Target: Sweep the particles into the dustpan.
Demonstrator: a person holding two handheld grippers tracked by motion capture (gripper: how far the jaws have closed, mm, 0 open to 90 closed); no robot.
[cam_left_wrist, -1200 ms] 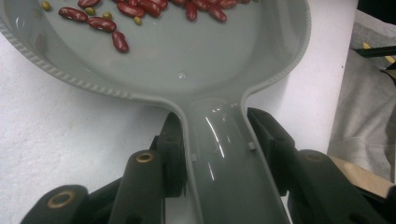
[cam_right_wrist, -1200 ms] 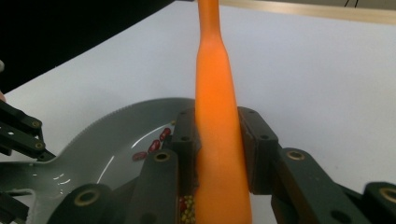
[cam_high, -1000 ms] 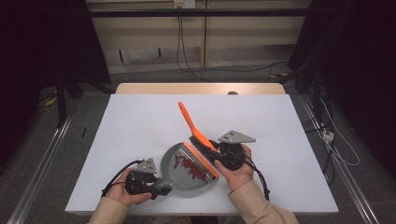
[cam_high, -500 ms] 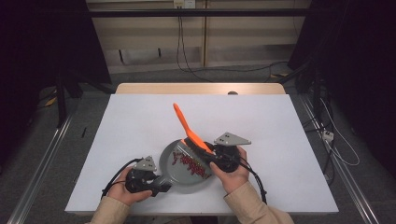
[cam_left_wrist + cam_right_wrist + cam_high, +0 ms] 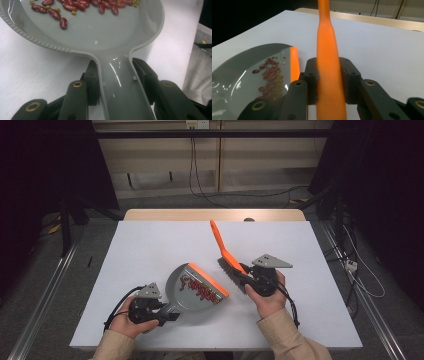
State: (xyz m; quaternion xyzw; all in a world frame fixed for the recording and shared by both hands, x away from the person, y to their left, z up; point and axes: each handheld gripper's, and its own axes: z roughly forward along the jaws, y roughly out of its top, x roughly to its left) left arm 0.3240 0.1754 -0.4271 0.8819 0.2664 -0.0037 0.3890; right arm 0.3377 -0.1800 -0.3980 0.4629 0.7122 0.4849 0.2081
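Observation:
A grey dustpan [image 5: 175,282] with an orange lip [image 5: 209,279] lies on the white table [image 5: 150,245], and red beans [image 5: 197,289] with small yellow grains are piled inside it. My left gripper [image 5: 159,309] is shut on the pan's handle [image 5: 122,97], one pad pressing on each side; the beans [image 5: 82,6] lie farther up the pan. My right gripper [image 5: 248,277] is shut on an orange brush [image 5: 220,242], just right of the lip. Its dark bristles [image 5: 229,267] point down-left and its handle [image 5: 327,50] runs away between the pads. The pan [image 5: 239,75] sits left of it.
The table's wooden far edge [image 5: 215,214] borders a floor with cables [image 5: 200,185]. Metal rails [image 5: 45,295] run along both sides of the table. Bare white tabletop stretches behind the pan and to the right of the brush.
My right gripper has carried the brush rightward, from over the dustpan to just beyond its orange lip. The left gripper and the pan have stayed put.

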